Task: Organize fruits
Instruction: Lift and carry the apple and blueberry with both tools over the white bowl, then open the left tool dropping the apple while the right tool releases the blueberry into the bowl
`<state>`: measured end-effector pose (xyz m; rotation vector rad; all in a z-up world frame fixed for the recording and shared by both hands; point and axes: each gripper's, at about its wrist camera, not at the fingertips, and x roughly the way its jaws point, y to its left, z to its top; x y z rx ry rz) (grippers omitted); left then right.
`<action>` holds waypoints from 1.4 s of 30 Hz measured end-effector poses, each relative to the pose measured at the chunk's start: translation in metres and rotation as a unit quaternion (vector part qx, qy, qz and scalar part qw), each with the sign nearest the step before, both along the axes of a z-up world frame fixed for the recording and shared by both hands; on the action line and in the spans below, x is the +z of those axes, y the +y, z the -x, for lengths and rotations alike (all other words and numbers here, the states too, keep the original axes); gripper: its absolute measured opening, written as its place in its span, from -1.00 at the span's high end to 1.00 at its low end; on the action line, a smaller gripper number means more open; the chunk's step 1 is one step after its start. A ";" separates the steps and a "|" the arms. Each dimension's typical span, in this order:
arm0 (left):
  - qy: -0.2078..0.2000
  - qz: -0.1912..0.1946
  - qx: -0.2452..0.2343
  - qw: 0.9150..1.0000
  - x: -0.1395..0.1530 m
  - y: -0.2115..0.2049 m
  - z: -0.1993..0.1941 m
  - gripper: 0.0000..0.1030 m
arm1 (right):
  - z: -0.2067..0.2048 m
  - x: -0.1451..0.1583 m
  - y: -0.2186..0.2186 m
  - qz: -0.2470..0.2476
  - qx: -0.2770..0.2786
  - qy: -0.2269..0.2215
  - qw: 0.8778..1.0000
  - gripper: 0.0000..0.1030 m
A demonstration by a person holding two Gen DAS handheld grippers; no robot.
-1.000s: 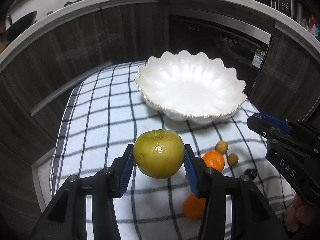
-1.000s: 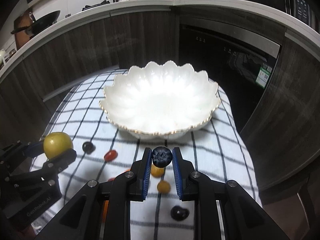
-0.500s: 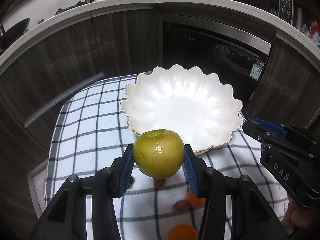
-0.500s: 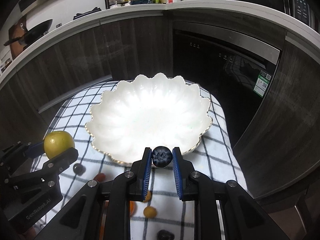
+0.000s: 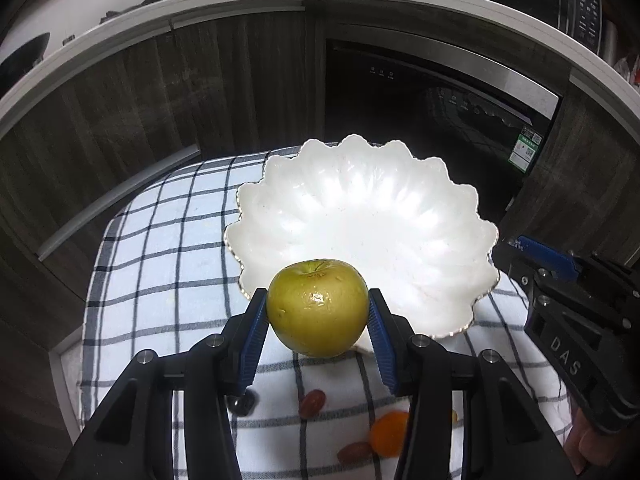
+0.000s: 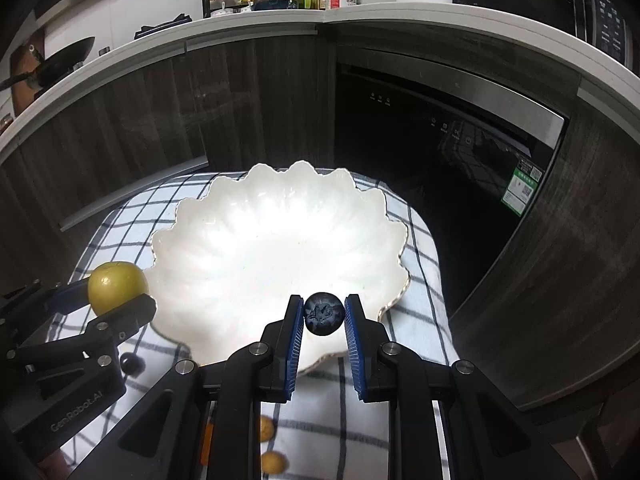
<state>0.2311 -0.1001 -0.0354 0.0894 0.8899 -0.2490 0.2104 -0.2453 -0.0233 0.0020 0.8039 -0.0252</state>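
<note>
Left gripper (image 5: 318, 312) is clamping the apple (image 5: 318, 307), right gripper (image 6: 323, 316) the blueberry (image 6: 324, 313); the bowl (image 6: 200, 240) is lying empty, small fruits (image 5: 390, 434) are waiting.

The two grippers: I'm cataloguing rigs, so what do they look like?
Both are matte black angular frames with silver screw heads and ribbed blue finger pads. The left gripper carries pale "GenRobot.AI" lettering on its side; the right gripper shows "DAS". No cables or sleeves are visible.
</note>
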 end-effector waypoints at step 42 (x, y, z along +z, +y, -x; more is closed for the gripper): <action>-0.013 -0.022 0.002 1.000 -0.012 -0.010 -0.026 -0.83 | -0.031 -0.026 -0.020 -0.007 -0.036 0.032 0.999 -0.50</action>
